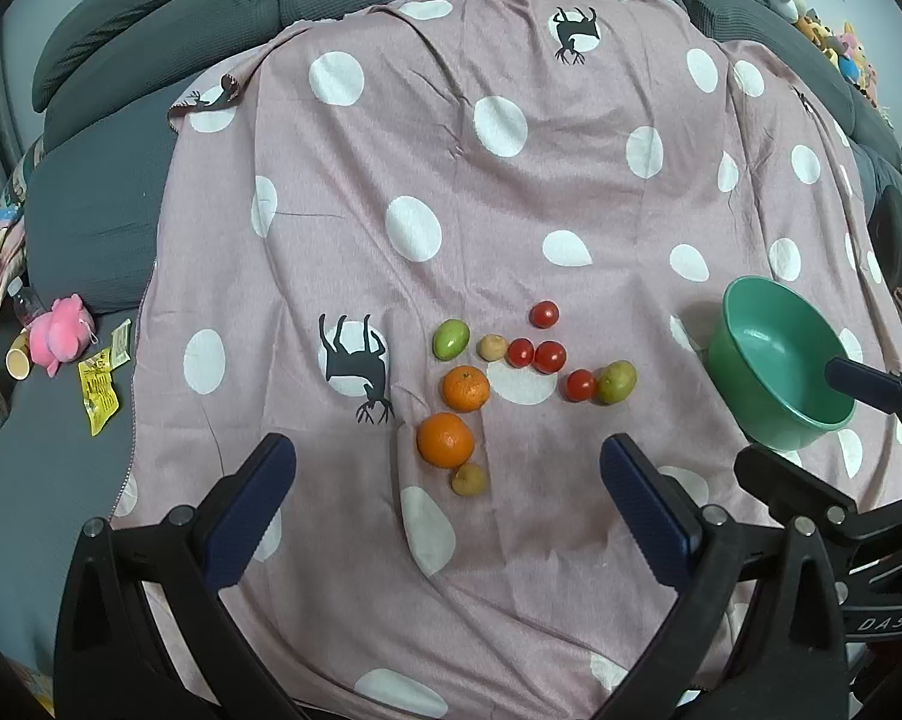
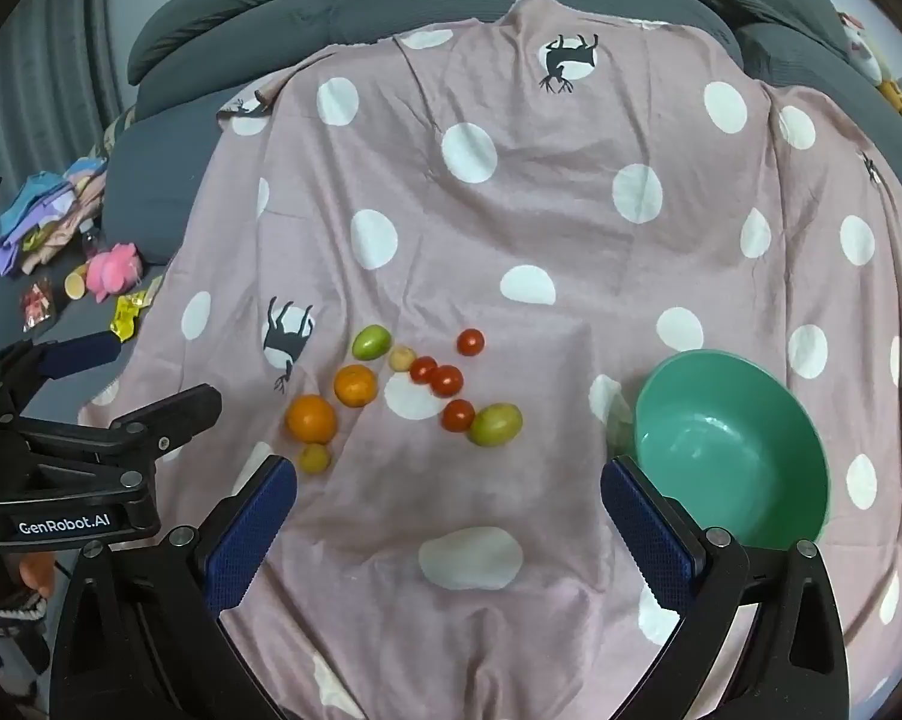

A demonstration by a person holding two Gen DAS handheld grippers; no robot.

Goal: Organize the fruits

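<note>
Both the left gripper (image 1: 448, 516) and right gripper (image 2: 448, 531) hang with jaws wide apart and nothing between them, above the fruits (image 1: 499, 372) scattered on the spotted blanket (image 1: 451, 180), the empty green bowl (image 2: 733, 444) likely waiting beside them to collect them.

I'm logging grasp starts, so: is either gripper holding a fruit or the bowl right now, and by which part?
Nothing is held. The left gripper and right gripper both stand wide open above the blanket, with nothing between their pads.
</note>
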